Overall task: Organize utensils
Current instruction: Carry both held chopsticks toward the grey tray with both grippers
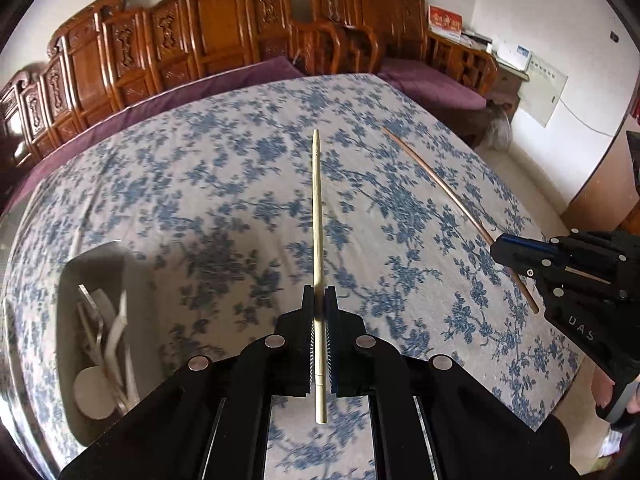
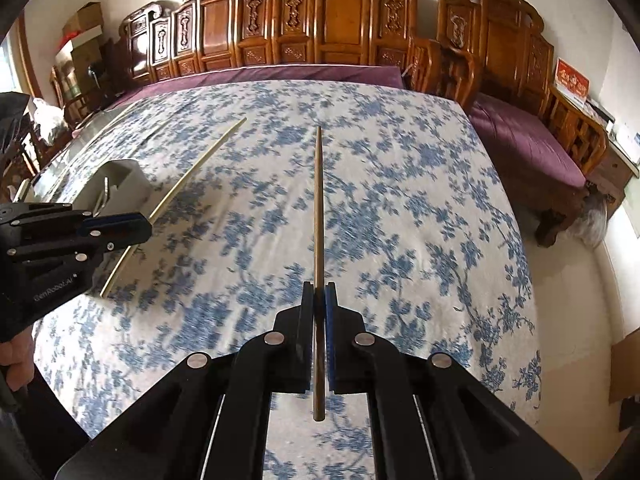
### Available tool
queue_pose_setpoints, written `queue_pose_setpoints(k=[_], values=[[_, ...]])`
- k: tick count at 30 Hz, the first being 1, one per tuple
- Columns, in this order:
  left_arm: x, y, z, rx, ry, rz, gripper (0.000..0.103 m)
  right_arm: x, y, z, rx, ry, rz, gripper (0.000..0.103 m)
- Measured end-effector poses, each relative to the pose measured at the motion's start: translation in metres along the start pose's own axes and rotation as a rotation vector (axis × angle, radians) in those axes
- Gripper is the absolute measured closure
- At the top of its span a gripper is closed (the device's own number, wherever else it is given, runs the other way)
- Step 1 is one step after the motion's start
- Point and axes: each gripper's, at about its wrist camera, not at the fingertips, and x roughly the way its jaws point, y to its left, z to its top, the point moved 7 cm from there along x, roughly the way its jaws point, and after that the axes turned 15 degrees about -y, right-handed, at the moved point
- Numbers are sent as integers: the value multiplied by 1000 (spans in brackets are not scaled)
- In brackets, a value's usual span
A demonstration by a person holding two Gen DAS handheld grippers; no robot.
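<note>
Above a worktop [image 1: 224, 168] draped in blue-flowered white cloth, the left tongs [image 1: 319, 304] clamp 1 pale yellow-green chopstick [image 1: 317, 216] and the right tongs [image 2: 319, 300] clamp 1 slim brown wooden chopstick [image 2: 318, 208]. Each stick is pinched near its butt end, tip forward, probably for dropping into the grey utensil holder [image 1: 72, 280] at left.

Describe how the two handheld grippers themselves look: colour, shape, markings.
Both the left gripper and the right gripper are matte black, angular linkages studded with round silver bolt heads. Each ends in two flat parallel fingers with blue ribbed pads. White lettering marks their sides.
</note>
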Motion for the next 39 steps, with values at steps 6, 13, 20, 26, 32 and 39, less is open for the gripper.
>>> queue_pose_setpoints(k=[6,13,20,26,32,39], values=[[-20,28,1,-17,-19,24,99,-1,29,8,-23,-4,20,97],[-43,68,-1,-33,-36,67,99,1,62,18,-49,-9,45,97],[-60,103,-1,-52,-51,101,99,2,93,30,-79,-15,69,97],[-67,129,-5,-59,-50,129,99,5,116,35,-94,-15,89,97],[-66,154,-14,-71,-35,155,99,11,136,40,-108,-16,112,97],[-52,181,-31,-85,0,186,99,18,160,39,-128,-10,143,97]])
